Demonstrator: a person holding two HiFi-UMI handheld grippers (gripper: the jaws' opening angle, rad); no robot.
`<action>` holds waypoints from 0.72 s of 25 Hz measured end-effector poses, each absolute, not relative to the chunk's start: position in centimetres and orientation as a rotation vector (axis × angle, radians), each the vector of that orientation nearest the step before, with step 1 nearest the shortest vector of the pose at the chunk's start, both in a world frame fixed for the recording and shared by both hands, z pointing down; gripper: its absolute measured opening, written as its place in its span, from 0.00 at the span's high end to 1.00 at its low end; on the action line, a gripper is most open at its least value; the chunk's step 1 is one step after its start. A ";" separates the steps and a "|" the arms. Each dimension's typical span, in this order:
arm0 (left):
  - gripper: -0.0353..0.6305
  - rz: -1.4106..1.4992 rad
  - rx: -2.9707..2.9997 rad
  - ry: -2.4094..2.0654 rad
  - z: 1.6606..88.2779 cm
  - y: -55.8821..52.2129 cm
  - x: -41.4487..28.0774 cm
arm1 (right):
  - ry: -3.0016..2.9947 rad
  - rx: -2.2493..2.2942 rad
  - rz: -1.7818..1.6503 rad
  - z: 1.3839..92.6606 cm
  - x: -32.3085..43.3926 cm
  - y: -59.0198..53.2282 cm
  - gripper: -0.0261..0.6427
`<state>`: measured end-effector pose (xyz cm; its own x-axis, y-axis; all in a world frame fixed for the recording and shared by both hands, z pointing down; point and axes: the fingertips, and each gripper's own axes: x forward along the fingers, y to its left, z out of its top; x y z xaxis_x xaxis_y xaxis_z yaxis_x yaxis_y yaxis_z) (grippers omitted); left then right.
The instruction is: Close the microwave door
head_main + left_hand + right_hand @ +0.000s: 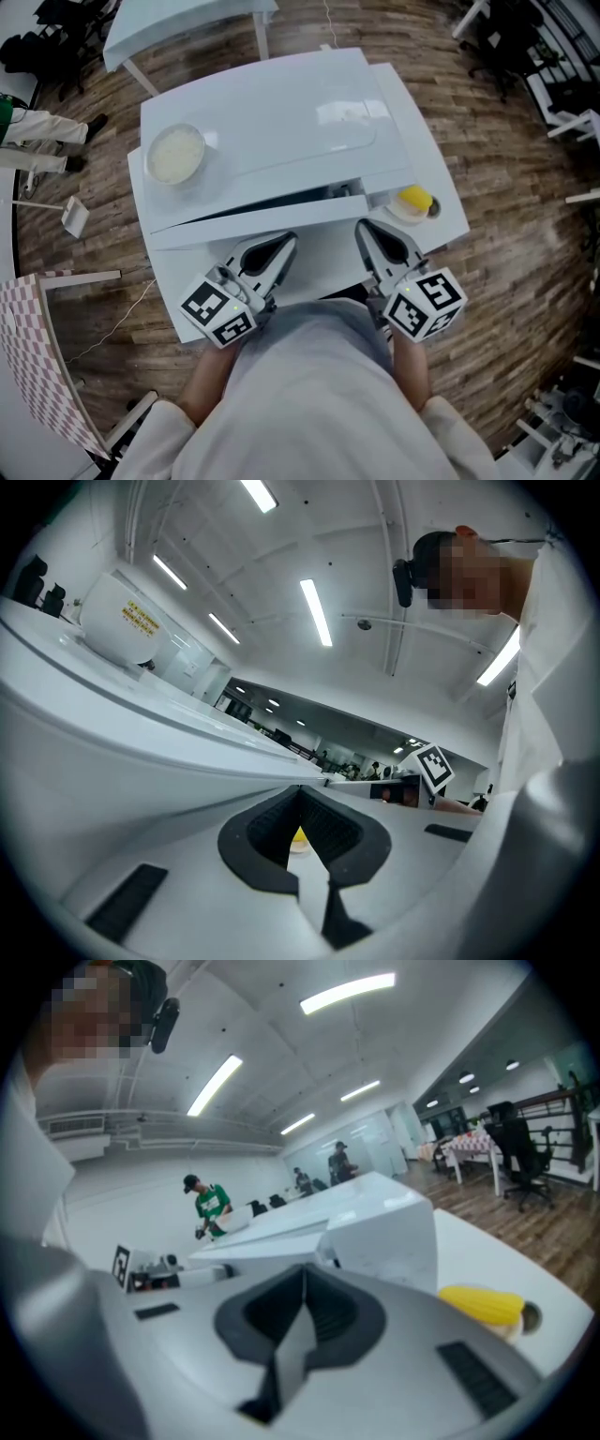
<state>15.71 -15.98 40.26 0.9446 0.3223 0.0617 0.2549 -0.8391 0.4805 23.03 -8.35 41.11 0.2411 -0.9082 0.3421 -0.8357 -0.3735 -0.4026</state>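
The white microwave (281,112) stands on a white table (441,211), seen from above. Its door (253,223) is slightly ajar, with a thin dark gap along the top edge. My left gripper (284,242) and right gripper (364,228) hover side by side just in front of the door, both shut and holding nothing. In the left gripper view the microwave (112,752) fills the left side, beyond my left gripper (301,789). The right gripper view shows the microwave's corner (394,1227) just past my right gripper (305,1267).
A white bowl (176,153) rests on top of the microwave. A yellow corn cob on a small plate (413,201) lies on the table right of the door. Another white table (178,23) stands behind; chairs are at the far right. A person in green (211,1206) stands far off.
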 end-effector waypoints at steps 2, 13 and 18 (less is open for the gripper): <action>0.92 0.231 2.618 0.380 40.6 -16.2 15.9 | 1.673 -2.370 -0.787 40.8 23.3 -8.5 0.93; 0.92 0.249 2.612 0.351 40.6 -16.5 16.2 | 1.708 -2.364 -0.780 40.3 23.8 -9.5 0.93; 0.92 0.246 2.613 0.337 40.2 -16.6 16.3 | 1.727 -2.373 -0.788 40.3 23.8 -9.6 0.93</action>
<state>16.28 -16.62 40.23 0.9534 0.2803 0.1118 0.1920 -0.8493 0.4918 23.80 -9.58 40.27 0.2216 -0.9118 0.3456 -0.8585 -0.3505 -0.3744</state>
